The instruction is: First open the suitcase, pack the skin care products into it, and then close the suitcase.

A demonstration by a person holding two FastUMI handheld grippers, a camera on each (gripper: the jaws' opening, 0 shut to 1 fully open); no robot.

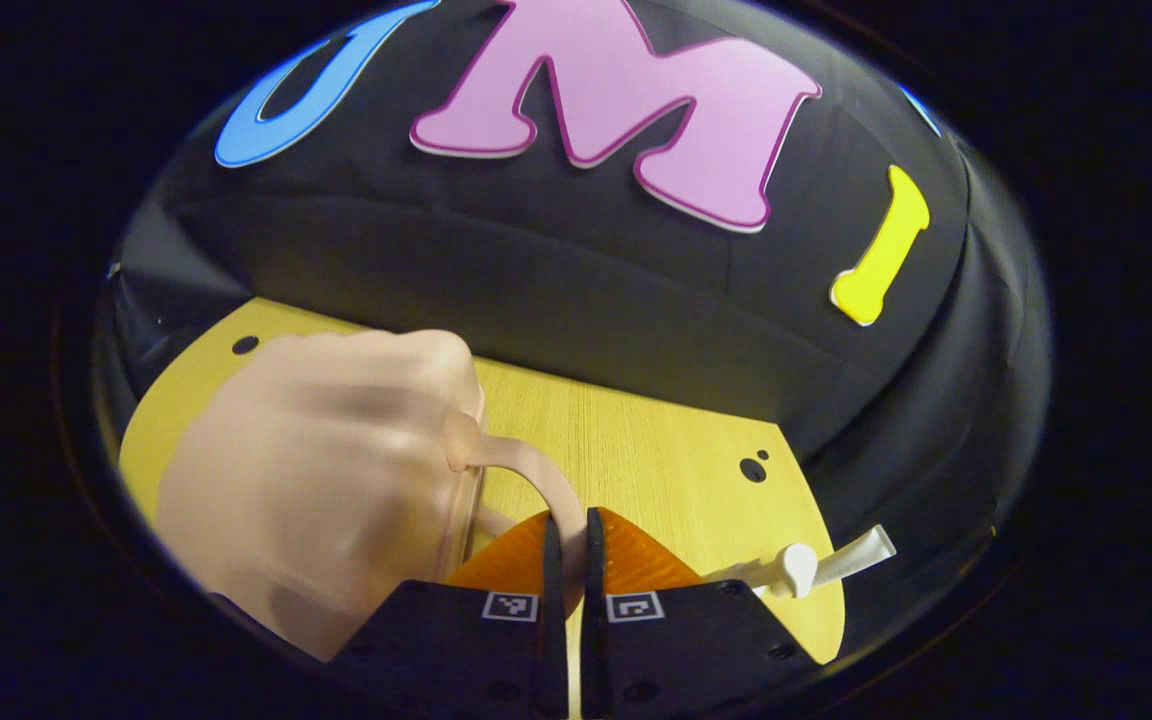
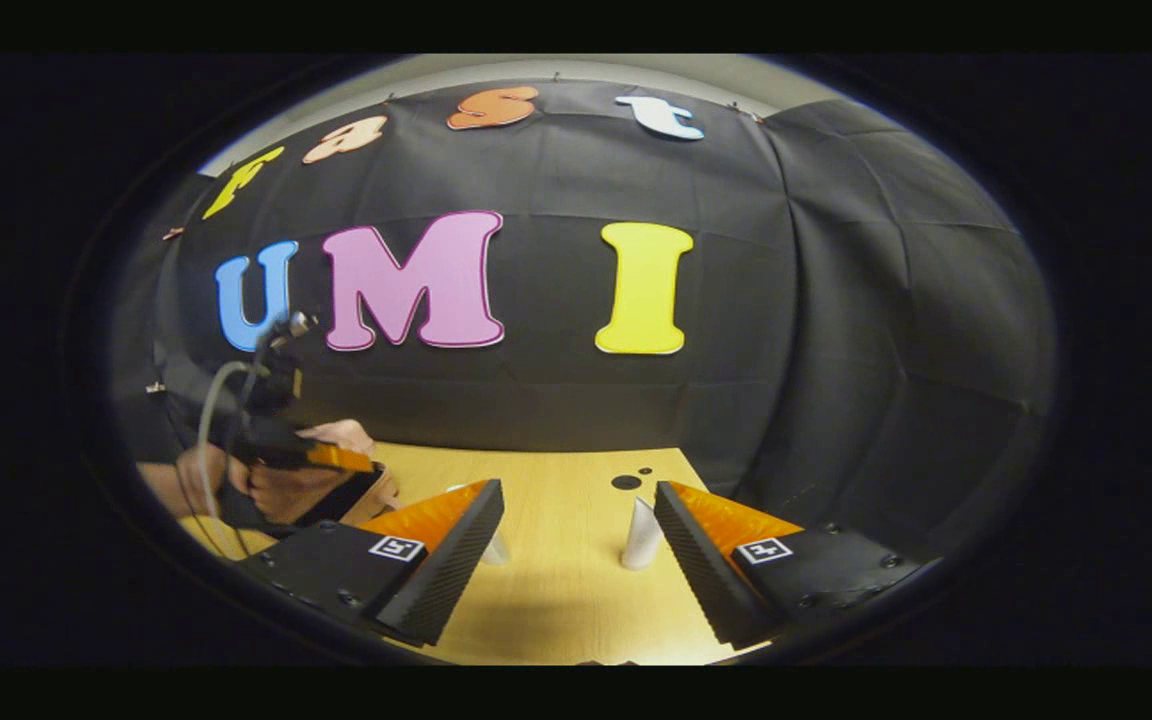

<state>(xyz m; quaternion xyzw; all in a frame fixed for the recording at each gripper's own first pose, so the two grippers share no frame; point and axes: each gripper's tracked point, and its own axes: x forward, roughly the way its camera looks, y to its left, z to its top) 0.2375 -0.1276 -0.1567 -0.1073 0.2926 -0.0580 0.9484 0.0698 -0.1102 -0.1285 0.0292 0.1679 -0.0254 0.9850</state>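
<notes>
The left gripper [image 1: 568, 560] is closed on the thin handle [image 1: 536, 470] of the pink suitcase [image 1: 326, 470], which sits just ahead to its left. A white tube [image 1: 816, 565] lies on the table [image 1: 636, 440] to its right. The right gripper [image 2: 576, 540] hangs wide open and empty, a tube [image 2: 642, 535] standing upright just ahead between its fingers, so it is nearer.

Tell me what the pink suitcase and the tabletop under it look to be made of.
The pale pink suitcase looks like smooth moulded plastic with a soft sheen; its curved translucent pink handle, which the left gripper is shut on, seems rubbery plastic, though blur leaves it open. The yellowish table shows fine straight grain, likely matte wood laminate.
</notes>
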